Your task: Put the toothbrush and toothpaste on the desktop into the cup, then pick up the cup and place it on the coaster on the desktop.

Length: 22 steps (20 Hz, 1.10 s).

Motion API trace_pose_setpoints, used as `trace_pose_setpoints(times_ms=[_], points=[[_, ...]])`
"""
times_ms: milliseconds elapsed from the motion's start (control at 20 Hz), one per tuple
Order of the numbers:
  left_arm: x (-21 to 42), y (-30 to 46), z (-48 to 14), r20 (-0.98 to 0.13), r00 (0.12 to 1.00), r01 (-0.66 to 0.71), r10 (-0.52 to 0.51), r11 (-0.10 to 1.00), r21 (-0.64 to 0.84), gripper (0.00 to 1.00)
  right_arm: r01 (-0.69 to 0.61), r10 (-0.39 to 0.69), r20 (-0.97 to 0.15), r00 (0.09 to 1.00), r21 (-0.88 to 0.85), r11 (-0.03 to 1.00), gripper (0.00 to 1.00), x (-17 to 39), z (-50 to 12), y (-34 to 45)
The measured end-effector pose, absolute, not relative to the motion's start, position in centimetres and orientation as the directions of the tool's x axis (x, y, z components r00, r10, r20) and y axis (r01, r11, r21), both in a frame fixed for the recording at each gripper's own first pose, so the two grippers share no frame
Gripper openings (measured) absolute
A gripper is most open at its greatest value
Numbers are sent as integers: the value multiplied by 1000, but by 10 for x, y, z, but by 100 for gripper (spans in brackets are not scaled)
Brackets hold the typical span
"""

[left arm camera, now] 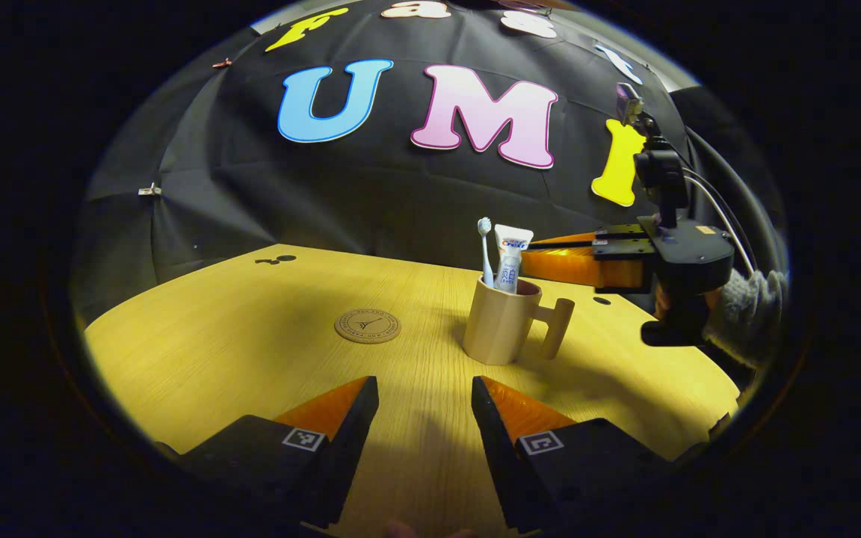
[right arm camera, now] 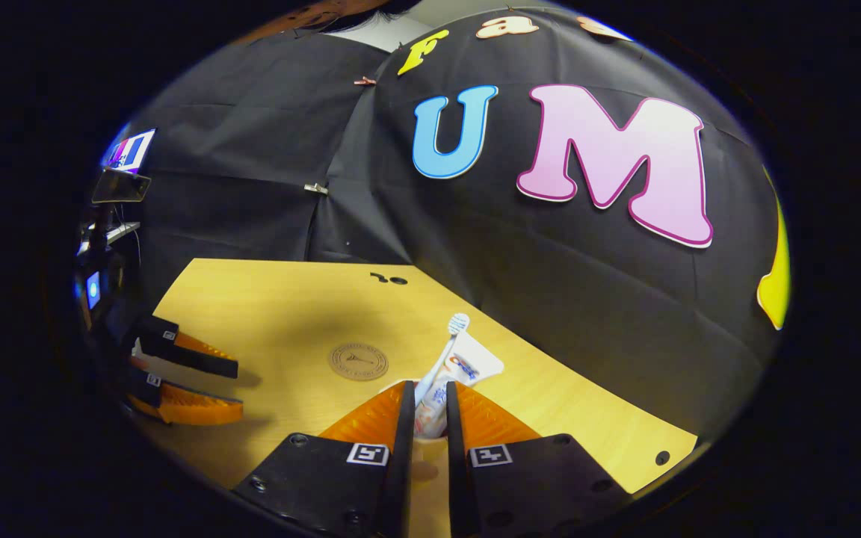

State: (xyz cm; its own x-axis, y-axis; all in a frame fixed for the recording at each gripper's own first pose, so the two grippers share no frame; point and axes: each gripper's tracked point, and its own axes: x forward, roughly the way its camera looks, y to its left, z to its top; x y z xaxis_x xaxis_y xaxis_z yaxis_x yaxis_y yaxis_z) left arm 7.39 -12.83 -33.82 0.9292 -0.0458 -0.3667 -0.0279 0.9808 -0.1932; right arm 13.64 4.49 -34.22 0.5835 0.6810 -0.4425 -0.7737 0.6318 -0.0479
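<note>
Wide bare surface [left arm camera: 199, 351] lies ahead of the left hand-held gripper [left arm camera: 424, 403], with only the flat coaster [left arm camera: 368, 326] on it, well apart from the cup [left arm camera: 500, 323]. Between coaster and cup runs an open lane of wood. The cup stands ahead and to the right, its handle [left arm camera: 556, 326] sticking out sideways, toothbrush [left arm camera: 485, 250] and toothpaste [left arm camera: 510, 256] rising above its rim. Behind it the right hand-held gripper [left arm camera: 542, 258] reaches in from the right, crowding that side. The booth wall closes the back edge.
</note>
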Motion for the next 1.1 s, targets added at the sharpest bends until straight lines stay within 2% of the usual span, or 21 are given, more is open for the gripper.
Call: trace_pose_setpoints(times_ms=[50,100,250,350,450,550,800,950,1000,1100], points=[[73,-128,-337,-367,929,-24,-51,980,-197,79,-776,674,-470,571,-39,630,27,133,-339,37],[73,-127,-335,-367,929,-19,-56,980,-197,79,-772,662,-494,563,-30,635,34,130,-336,29],[74,-122,-326,-362,930,0,-66,984,-180,79,-757,609,-609,508,21,653,37,119,-337,10],[73,-116,-321,-362,930,8,-70,986,-169,79,-738,565,-674,476,43,673,49,112,-341,-2],[71,-110,-313,-352,933,12,-72,985,-170,79,-722,528,-741,414,87,686,48,104,-349,-10],[69,-104,-308,-350,934,11,-70,986,-168,79,-712,487,-795,362,101,695,52,101,-357,-14],[58,-82,-302,-347,937,-9,-41,990,-140,79,-716,409,-884,226,133,685,53,90,-396,-6],[49,-72,-307,-361,932,-29,-26,989,-147,79,-746,378,-905,194,114,656,63,88,-412,1],[46,-69,-310,-366,930,-38,-19,988,-148,79,-754,369,-912,182,111,648,57,86,-418,4],[41,-63,-313,-373,928,-49,-7,989,-142,80,-769,355,-919,172,100,632,58,90,-429,12]])
